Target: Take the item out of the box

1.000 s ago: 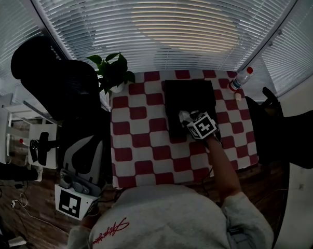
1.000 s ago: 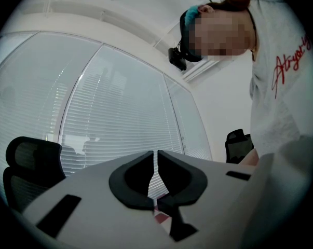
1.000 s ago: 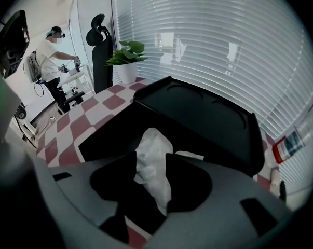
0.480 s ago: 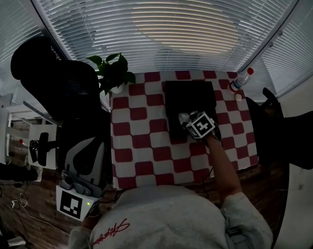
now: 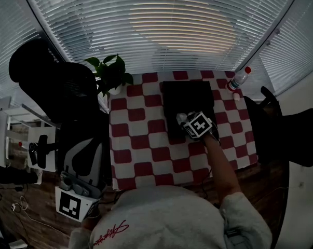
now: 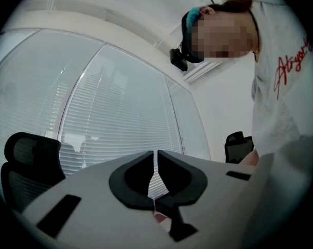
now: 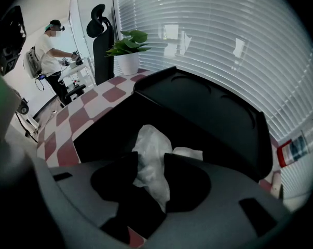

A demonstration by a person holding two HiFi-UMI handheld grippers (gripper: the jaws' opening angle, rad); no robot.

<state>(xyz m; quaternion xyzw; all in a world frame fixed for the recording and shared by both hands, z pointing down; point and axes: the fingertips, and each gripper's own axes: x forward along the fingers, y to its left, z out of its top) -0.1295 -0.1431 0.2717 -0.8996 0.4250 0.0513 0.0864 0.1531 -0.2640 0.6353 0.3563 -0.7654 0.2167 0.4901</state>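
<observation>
A black box (image 5: 187, 95) lies open on the red-and-white checked table (image 5: 140, 139), its lid (image 7: 208, 102) tilted back. Inside is a crumpled white plastic-wrapped item (image 7: 148, 139). My right gripper (image 5: 184, 120) reaches into the box's near end. In the right gripper view its jaws (image 7: 150, 162) stand wide on either side of the white item and are closing on it; I see no firm pinch. My left gripper (image 5: 76, 191) hangs low off the table's left side beside a chair. Its jaws (image 6: 156, 162) are together with nothing between them.
A potted plant (image 5: 112, 71) stands at the table's far left corner and a bottle (image 5: 239, 79) at the far right. Black office chairs (image 5: 52, 82) flank the table. Window blinds run behind it. Another person (image 7: 52, 45) stands far off.
My right gripper has edged slightly left and further over the box. The left gripper has hardly moved.
</observation>
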